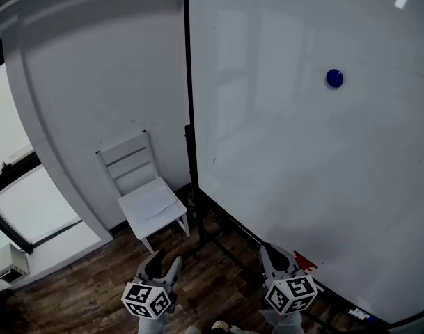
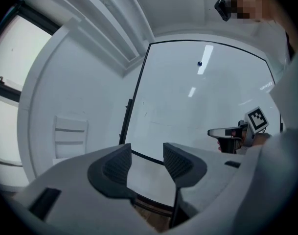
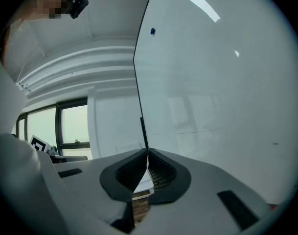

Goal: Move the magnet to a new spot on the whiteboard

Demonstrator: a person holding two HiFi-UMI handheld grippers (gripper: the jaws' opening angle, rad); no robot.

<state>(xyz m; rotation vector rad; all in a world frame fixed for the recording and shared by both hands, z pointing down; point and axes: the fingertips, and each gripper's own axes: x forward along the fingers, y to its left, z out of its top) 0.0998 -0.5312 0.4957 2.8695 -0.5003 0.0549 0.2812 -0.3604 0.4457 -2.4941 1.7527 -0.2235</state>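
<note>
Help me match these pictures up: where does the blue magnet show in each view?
Head view: magnet upper right, on the whiteboard.
Left gripper view: small dot, top centre.
Right gripper view: near top, left of centre.
Shared landmark: the whiteboard's black left edge.

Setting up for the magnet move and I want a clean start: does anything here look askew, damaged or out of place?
Nothing stands out. The blue magnet sits on the whiteboard, high on its face. The board shows only faint smudges, and the white chair stands upright beside the board's left edge.
</note>
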